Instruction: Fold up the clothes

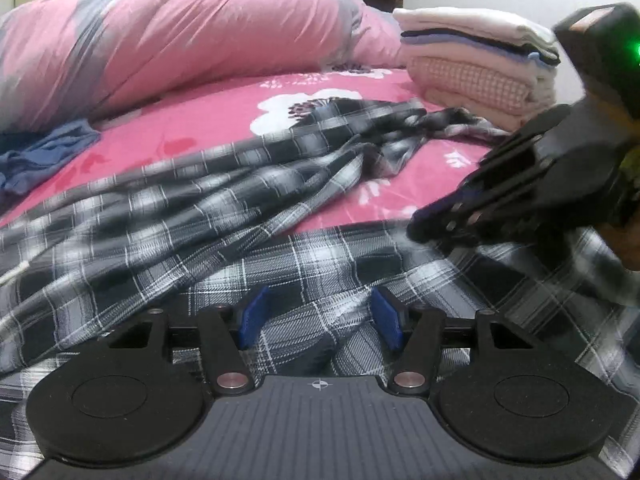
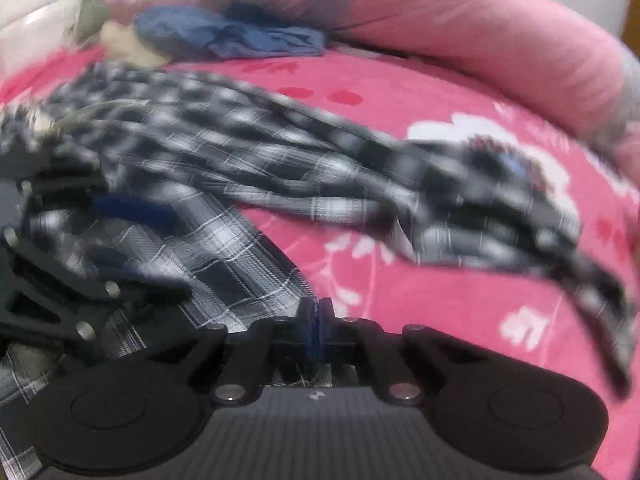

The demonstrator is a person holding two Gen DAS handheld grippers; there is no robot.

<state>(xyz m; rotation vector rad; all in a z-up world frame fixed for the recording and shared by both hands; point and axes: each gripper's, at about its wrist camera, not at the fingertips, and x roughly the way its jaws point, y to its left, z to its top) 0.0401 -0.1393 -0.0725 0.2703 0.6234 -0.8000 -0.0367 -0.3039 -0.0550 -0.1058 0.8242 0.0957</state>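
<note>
Bare pink sheet (image 1: 224,128) lay open between the plaid garment (image 1: 200,208) and the rolled quilt (image 1: 180,36), giving room to pass; the quilt walled off the far side; a stack of folded clothes (image 1: 476,60) blocked the far right corner; a crumpled blue garment (image 1: 44,156) sat near the quilt at left; the right gripper (image 1: 424,228) hung just above the plaid cloth, crowding the left gripper's (image 1: 320,316) right side.
</note>
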